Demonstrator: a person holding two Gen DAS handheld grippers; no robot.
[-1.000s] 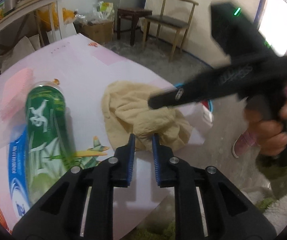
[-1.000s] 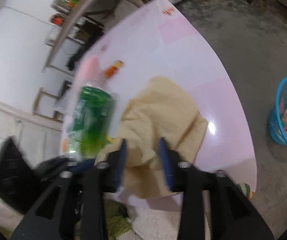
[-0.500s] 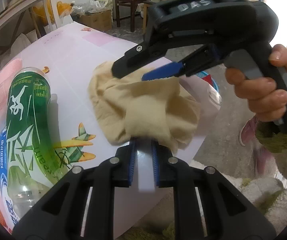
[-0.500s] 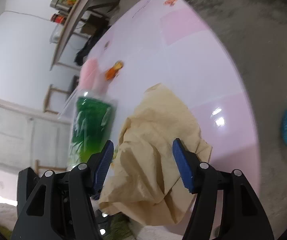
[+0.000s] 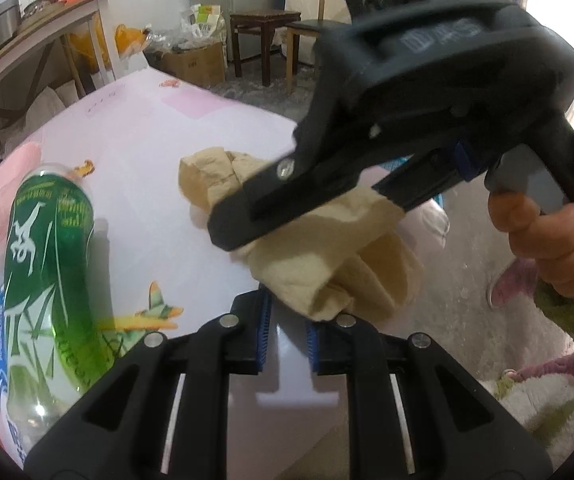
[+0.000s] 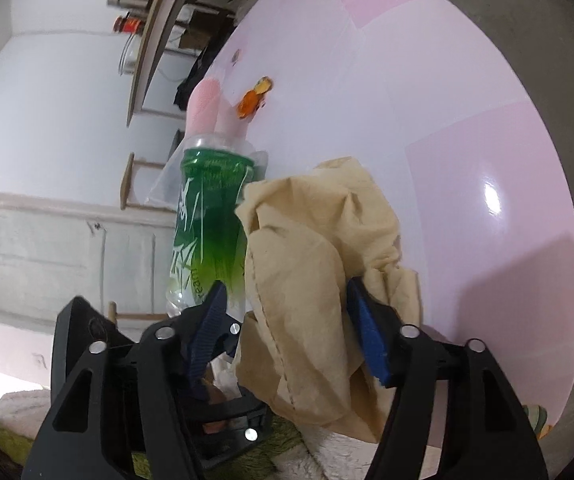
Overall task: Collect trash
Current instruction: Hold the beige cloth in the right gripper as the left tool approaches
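1. I see the crumpled tan paper (image 6: 319, 280) as a soft, creased wad, matte and wrinkled, with a line of stitch-like perforations along one fold. It lies near the edge of the pink surface (image 6: 427, 92), and part of it hangs past that edge.
2. My right gripper (image 6: 287, 320) straddles the wad; its jaws have just been closing. The blue pad on one side is against the paper, the other pad stands just beside it, so I do not count this as a firm hold.
3. My left gripper (image 5: 287, 330) sits at the near edge of the surface with its jaws narrow and nothing between them; the wad's lower fold is just ahead of the tips.
4. In the left wrist view the right gripper's black body crosses above the paper, held by a hand (image 5: 551, 232).
5. A green plastic bottle (image 5: 47, 272) lies on its side beside the wad. It looks clear near the bottom; I cannot tell what is inside.
6. The bottle's label has white figures and lettering, too warped for me to read. The right gripper's body bears pale letters, too blurred to make out.
7. A pink mesh piece (image 6: 207, 108) lies beyond the bottle.
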